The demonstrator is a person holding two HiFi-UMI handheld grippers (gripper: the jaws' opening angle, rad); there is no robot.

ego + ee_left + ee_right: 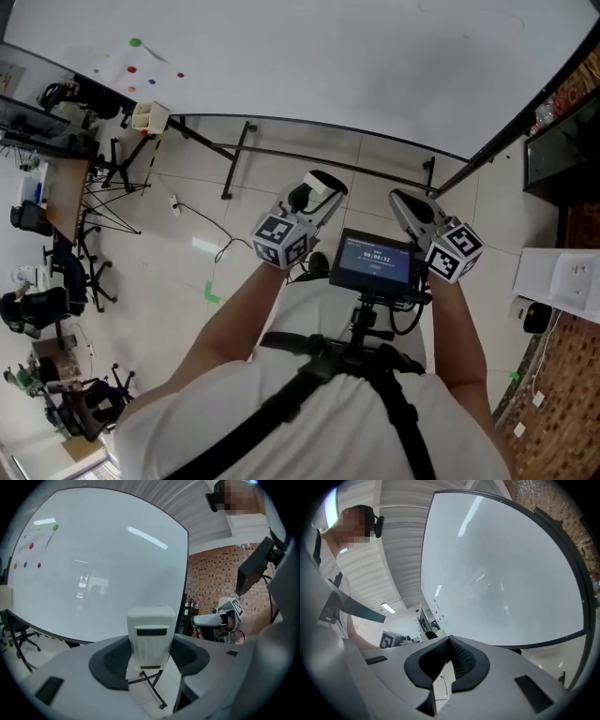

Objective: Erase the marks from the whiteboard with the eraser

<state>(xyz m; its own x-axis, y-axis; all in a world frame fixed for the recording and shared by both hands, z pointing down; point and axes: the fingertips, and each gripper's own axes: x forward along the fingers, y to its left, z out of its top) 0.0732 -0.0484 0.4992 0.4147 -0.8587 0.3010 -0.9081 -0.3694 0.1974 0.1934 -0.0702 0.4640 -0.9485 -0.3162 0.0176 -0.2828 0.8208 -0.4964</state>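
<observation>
Left gripper: clamped on the white eraser, block upright between the pads and sticking out past the jaw tips, probably so its face meets the board first.
Right gripper: jaws together, nothing between them; looks like the spare hand.
Both: held near the chest either side of the rig's small screen, apart from the whiteboard; no wiping yet.
Marks: only coloured dots near the board's far left corner; ink or magnets, cannot tell. Rest of the surface reads blank, glare only.
Edges: dark frame along the bottom; small white box at the left end, just below the dots. Could get knocked.
Room: open tile floor in front, stand legs under the board, cluttered desk off left. The reach to the dots looks free.
</observation>
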